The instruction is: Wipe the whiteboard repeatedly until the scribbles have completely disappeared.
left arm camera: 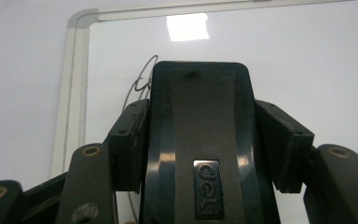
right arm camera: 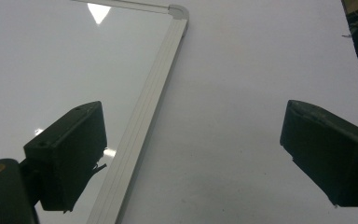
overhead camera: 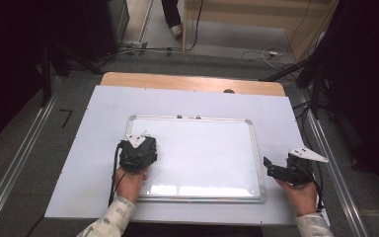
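- Black eraser (left arm camera: 198,140) sits clamped in my left tongs (overhead camera: 137,148), over the whiteboard's (overhead camera: 212,163) near-left corner, beside faint pen marks (left arm camera: 142,81).
- I'd press flat and sweep them.
- Right tongs (right arm camera: 193,154) gape empty at the board's right edge.

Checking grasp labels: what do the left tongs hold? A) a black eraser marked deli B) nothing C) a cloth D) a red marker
A: in the left gripper view the left tongs clamp a black eraser marked deli, over the whiteboard.

black eraser (left arm camera: 199,140) upright, whiteboard (overhead camera: 202,153) flat
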`<state>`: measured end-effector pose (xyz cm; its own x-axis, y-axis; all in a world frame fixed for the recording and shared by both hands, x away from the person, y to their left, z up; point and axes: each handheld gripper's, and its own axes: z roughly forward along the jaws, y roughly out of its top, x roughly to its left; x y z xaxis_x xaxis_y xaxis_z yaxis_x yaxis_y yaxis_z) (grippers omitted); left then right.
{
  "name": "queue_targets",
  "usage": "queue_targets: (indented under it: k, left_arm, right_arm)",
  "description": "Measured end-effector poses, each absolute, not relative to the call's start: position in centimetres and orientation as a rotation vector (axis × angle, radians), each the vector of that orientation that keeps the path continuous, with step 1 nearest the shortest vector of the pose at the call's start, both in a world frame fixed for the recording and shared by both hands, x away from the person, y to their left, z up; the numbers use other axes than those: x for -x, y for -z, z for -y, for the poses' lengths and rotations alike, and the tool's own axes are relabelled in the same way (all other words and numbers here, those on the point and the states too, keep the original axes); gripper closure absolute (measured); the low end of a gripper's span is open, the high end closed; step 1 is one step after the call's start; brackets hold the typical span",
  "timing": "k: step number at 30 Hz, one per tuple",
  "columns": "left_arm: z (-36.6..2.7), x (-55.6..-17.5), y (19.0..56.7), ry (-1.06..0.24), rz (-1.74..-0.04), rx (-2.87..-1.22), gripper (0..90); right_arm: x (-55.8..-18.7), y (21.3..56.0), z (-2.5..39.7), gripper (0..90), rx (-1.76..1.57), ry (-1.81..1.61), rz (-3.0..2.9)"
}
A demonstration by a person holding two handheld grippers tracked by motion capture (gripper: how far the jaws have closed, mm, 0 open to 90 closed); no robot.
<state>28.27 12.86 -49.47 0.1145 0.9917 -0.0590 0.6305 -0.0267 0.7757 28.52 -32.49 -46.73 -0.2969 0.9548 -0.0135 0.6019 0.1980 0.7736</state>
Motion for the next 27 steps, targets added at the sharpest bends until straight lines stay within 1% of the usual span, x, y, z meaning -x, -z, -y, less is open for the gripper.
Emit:
queue_targets:
  k: [12, 27]
  left_arm:
    - [-12.0, -28.3, 49.9, -0.675, -1.57, -1.765, 40.7]
    - [-11.6, -28.1, 50.2, -0.717, -1.57, -1.769, 40.5]
  right_arm:
    - [-28.5, 46.7, 32.5, 5.6, -1.447, -0.925, -1.976]
    - [-28.4, 46.7, 32.6, 5.6, -1.45, -0.923, -1.973]
